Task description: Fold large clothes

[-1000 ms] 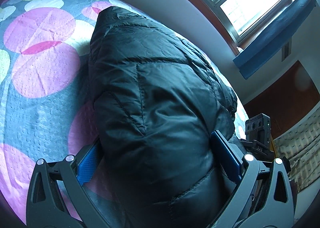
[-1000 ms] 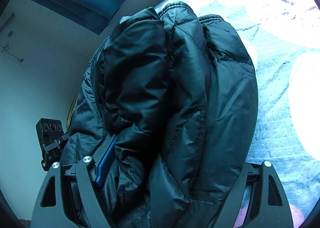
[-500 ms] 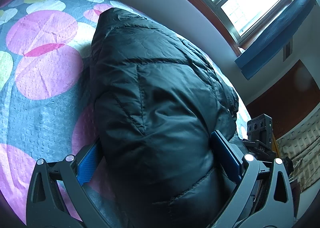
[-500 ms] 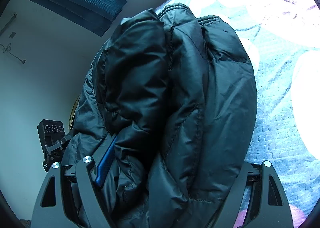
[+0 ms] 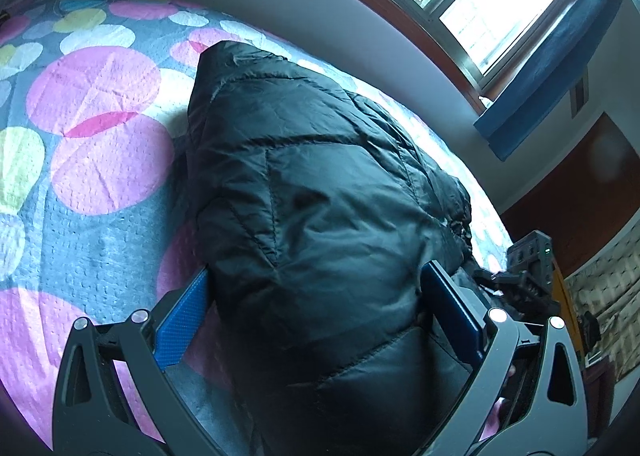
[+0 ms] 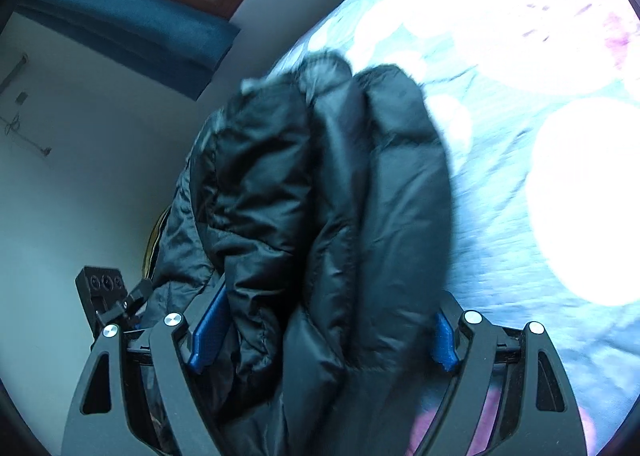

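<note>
Both my claws grip a folded black puffer jacket (image 5: 320,224) on a bed.

My left claw (image 5: 316,292) and right claw (image 6: 324,320) are each clamped on the bulky bundle, which lies on the polka-dot bedspread (image 5: 92,176) near the window wall.

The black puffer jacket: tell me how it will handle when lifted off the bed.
The black puffer jacket probably compresses easily: it bulges between the left gripper pads. Likely floppy, its folded layers sagging around the right gripper. Its shiny shell may slip.
</note>
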Demonstrator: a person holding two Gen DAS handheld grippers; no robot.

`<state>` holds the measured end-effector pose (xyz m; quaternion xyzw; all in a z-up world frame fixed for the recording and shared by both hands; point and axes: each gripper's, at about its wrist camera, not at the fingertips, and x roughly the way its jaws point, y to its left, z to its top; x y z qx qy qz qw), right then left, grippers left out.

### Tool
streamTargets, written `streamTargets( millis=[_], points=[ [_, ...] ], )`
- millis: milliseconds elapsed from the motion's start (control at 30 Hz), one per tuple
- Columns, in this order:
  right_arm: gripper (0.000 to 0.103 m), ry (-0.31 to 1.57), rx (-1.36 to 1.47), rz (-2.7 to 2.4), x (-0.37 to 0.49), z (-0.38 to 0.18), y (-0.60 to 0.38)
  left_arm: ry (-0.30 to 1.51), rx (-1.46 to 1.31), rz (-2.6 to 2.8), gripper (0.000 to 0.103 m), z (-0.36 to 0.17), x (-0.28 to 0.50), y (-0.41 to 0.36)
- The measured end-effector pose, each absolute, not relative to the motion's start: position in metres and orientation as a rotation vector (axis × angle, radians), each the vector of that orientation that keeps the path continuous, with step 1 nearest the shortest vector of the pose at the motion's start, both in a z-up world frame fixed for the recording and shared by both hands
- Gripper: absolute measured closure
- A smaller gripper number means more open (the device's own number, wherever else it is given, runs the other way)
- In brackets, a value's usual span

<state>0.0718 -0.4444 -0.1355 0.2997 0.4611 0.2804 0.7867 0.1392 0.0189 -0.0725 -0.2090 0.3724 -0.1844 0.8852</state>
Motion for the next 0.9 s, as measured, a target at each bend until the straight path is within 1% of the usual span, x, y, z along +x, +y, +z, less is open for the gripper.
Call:
streamTargets(
  millis=[167,300,400,533,700,900],
  points=[
    [0.022,0.898,0.612,0.496,0.063,-0.104,-0.46,0.773,-0.423,-0.37,0.002,-0.072,0.141,0.017],
    [0.021,0.777,0.59,0.51,0.059,-0.065,-0.452,0.772,-0.4,-0.358,0.002,-0.073,0.139,0.012],
    [0.021,0.767,0.586,0.603,0.068,-0.051,-0.433,0.769,-0.381,-0.347,0.002,-0.073,0.137,0.009],
    [0.021,0.833,0.555,0.696,0.09,-0.059,-0.404,0.769,-0.37,-0.341,0.002,-0.074,0.137,0.008],
    [0.023,0.964,0.57,0.649,0.118,-0.09,-0.392,0.769,-0.337,-0.335,0.002,-0.074,0.137,0.003],
    [0.025,0.985,0.595,0.639,0.125,-0.105,-0.395,0.763,-0.31,-0.324,0.002,-0.071,0.133,-0.001]
  ],
)
